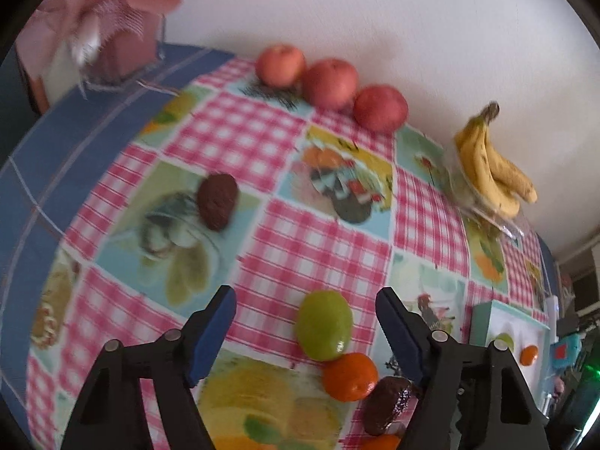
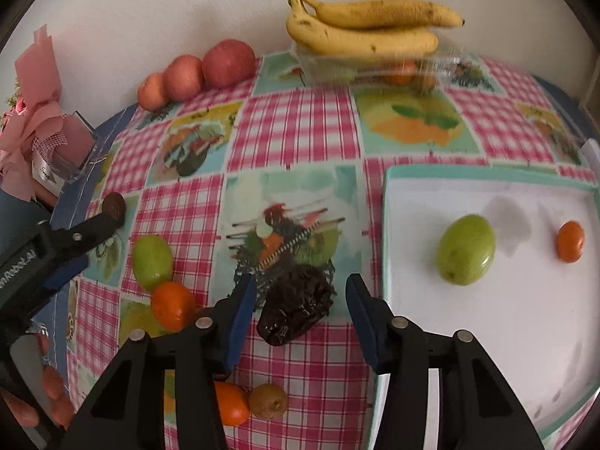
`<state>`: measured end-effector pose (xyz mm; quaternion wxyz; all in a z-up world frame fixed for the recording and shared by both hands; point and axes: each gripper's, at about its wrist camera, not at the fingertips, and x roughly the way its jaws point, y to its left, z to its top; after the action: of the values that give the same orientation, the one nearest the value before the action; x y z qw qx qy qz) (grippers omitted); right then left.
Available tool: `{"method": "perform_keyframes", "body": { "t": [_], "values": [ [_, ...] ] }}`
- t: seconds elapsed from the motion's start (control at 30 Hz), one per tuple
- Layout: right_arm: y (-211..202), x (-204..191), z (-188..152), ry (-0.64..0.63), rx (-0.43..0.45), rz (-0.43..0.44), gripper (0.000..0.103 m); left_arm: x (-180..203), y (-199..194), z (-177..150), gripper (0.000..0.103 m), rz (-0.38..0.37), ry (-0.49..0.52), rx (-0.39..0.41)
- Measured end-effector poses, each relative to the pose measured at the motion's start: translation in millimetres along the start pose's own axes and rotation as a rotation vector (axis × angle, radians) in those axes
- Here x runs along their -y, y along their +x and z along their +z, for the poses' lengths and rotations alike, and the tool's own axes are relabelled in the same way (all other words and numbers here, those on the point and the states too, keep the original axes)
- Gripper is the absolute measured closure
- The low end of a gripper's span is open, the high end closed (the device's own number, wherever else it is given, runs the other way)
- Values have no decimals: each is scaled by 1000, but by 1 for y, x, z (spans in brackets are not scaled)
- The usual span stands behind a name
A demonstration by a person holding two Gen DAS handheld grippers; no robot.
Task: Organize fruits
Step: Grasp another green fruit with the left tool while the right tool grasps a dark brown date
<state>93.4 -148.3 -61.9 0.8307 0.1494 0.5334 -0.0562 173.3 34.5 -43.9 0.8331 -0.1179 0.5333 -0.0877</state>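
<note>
My left gripper [image 1: 305, 296] is open and empty above a green fruit [image 1: 324, 325], with an orange [image 1: 350, 376] and a dark wrinkled fruit [image 1: 388, 405] just beyond it. My right gripper [image 2: 300, 285] is open, and the dark wrinkled fruit [image 2: 296, 305] lies on the cloth between its fingers. The white tray [image 2: 525, 337] to its right holds a green fruit [image 2: 466, 249] and a small orange [image 2: 570, 241]. The left gripper [image 2: 75, 251] also shows at the left of the right wrist view, near a green fruit [image 2: 152, 261] and an orange [image 2: 173, 305].
Three red apples [image 1: 330, 84] line the wall. Bananas [image 2: 367, 28] rest on a clear plastic box [image 2: 375, 65]. A dark brown fruit [image 1: 217, 200] lies alone at left. Another orange [image 2: 232, 403] and a kiwi [image 2: 268, 400] lie near. A pink bouquet [image 2: 33, 123] stands at the table's left edge.
</note>
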Motion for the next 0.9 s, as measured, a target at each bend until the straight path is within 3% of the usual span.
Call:
{"method": "perform_keyframes", "body": {
  "t": [0.23, 0.3, 0.37, 0.6, 0.9],
  "values": [
    [13, 5, -3, 38, -35, 40, 58, 5, 21, -5, 36, -6, 8, -57],
    [14, 3, -2, 33, -38, 38, 62, 6, 25, -7, 45, -14, 2, -77],
    [14, 3, -2, 34, -41, 44, 64, 6, 27, -8, 60, -21, -6, -95],
    [10, 3, 0, 40, -27, 51, 64, 10, 21, -6, 61, -21, -3, -100],
    [-28, 10, 8, 67, 33, 36, 64, 25, -35, 6, 61, -10, 60, 13]
  ]
}}
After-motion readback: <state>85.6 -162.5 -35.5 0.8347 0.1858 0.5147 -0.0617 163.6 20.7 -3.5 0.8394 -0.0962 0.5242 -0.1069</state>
